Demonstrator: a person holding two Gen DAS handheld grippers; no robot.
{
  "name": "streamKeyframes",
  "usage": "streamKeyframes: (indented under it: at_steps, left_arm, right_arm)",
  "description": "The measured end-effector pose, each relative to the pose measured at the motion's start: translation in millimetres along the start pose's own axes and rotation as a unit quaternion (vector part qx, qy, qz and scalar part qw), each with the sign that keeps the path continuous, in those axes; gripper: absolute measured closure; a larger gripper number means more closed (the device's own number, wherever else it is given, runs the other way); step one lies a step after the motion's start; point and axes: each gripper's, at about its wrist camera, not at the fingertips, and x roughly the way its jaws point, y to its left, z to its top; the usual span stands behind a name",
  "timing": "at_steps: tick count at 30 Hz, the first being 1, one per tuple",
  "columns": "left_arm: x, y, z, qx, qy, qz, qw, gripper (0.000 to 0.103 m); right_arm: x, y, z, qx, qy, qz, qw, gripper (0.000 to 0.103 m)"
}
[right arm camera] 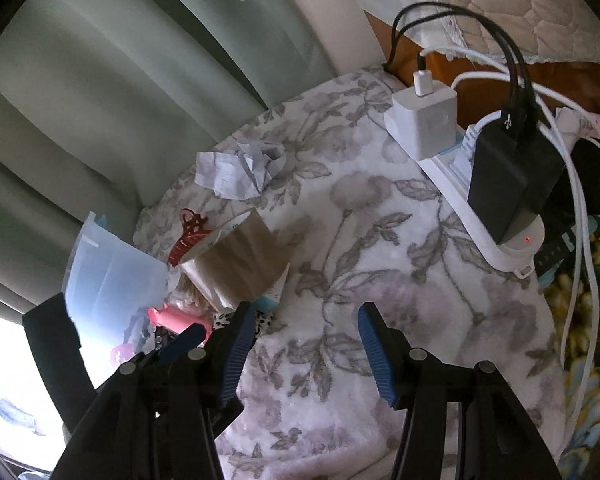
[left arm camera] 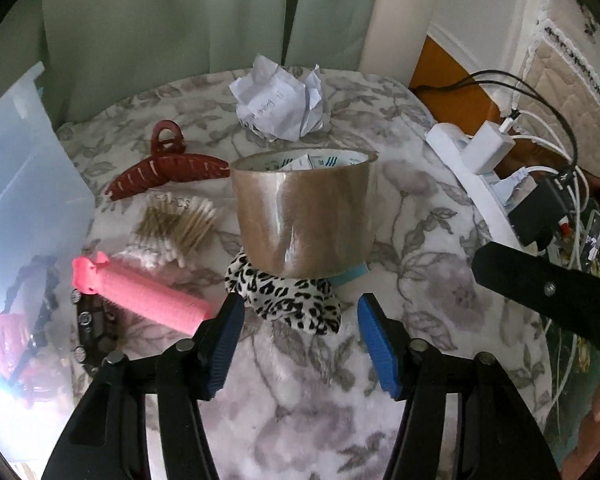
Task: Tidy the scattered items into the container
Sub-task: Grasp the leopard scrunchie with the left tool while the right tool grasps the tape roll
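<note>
Glossy brown tape roll (left arm camera: pixel 305 212) stands upright atop leopard-print scrunchie (left arm camera: pixel 288 300)

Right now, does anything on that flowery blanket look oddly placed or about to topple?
Yes. The brown tape roll is perched on the leopard-print scrunchie rather than on the blanket, so it could tip. A crumpled paper lies behind it. Both grippers, left and right, are open.

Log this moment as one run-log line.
left claw: open, empty, facing leopard scrunchie | right claw: open, empty | tape roll: on scrunchie | container: left
</note>
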Motion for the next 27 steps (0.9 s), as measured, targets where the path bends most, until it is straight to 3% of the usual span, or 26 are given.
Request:
streamKeyframes:
  at_steps: [7, 10, 24, 27]
  left_arm:
    - [11, 6, 0, -0.01, 0.002, -0.003, 0.9999, 0.081]
    - [10, 15, -2, -0.02, -0.002, -0.007, 0.9998, 0.088]
    - [11, 46, -7, -0.057, -0.001, -0.05, 0.9971, 0.09]
    - [12, 47, -8, -0.056, -0.001, -0.056, 0.9969, 0.09]
  right_arm:
    - [8, -3, 2, 0.003, 0.007, -0.004, 1.0, 0.046]
    - [12, 1, 4, -0.004, 0.008, 0.005, 1.0, 0.046]
    - [60, 58, 12, -0.077, 0.04, 0.046, 0.995, 0.025]
    - [76, 64, 14, -0.084, 0.053, 0.038, 0.994, 0.022]
